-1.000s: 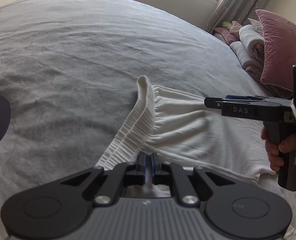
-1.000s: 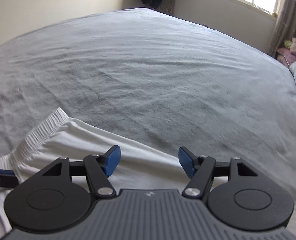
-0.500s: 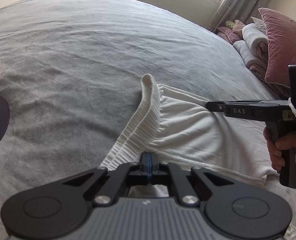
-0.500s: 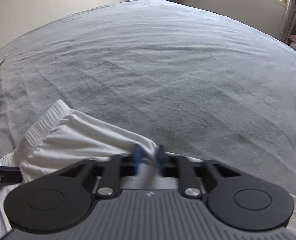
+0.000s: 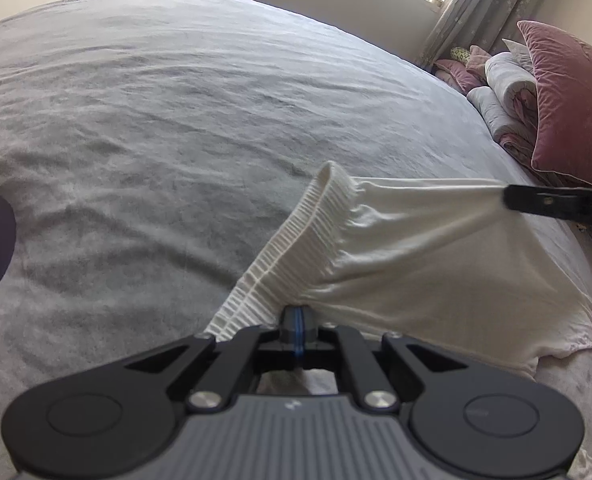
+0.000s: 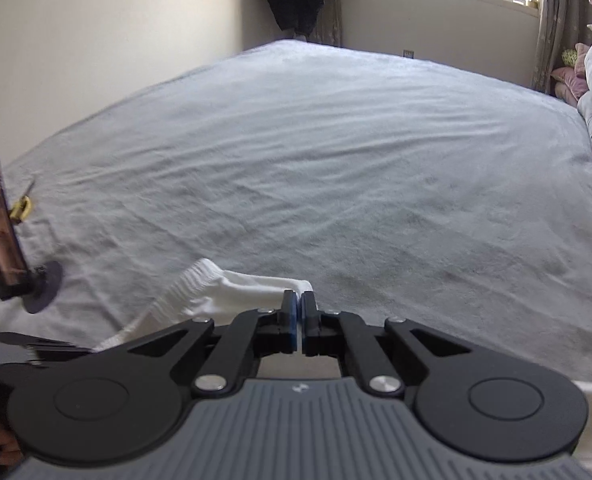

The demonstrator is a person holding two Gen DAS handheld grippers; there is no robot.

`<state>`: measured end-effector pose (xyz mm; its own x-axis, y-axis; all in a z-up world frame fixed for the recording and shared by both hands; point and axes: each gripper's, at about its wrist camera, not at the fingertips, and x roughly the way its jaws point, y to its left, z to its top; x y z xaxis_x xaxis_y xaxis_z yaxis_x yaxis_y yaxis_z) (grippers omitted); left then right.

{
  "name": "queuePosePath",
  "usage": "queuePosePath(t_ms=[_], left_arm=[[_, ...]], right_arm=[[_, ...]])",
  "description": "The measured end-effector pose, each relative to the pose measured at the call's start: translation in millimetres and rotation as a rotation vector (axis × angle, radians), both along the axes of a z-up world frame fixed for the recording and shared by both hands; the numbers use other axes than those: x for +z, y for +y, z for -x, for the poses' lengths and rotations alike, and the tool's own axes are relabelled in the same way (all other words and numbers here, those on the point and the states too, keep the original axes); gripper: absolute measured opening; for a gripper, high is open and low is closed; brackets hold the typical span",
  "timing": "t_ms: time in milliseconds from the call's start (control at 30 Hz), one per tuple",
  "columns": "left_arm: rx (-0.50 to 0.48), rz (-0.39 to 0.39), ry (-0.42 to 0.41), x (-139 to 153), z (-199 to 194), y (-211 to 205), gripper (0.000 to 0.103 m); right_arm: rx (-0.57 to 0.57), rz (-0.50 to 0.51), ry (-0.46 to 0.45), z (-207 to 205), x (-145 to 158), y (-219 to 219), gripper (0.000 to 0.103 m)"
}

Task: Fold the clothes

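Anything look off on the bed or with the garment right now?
Nothing damaged or spilled. The white garment is bunched and pulled taut, not flat: the left claw is shut on it by the ribbed waistband, the right claw shut on another edge. The grey bedspread is only wrinkled.
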<state>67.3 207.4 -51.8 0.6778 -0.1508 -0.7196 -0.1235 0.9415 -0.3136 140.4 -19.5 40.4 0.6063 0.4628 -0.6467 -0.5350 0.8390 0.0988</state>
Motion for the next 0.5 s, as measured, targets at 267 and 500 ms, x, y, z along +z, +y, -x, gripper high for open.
queuePosePath(t_ms=[267,500], left_arm=[[0.01,0.022,-0.01,-1,2,3,0.003],[0.037,0.114,-0.002,-3,6,16,0.003]], right_arm=[[0.067,-0.083,0.022,70,33,-3,0.003],[0.126,-0.174,0.117,127,17,1,0.003]])
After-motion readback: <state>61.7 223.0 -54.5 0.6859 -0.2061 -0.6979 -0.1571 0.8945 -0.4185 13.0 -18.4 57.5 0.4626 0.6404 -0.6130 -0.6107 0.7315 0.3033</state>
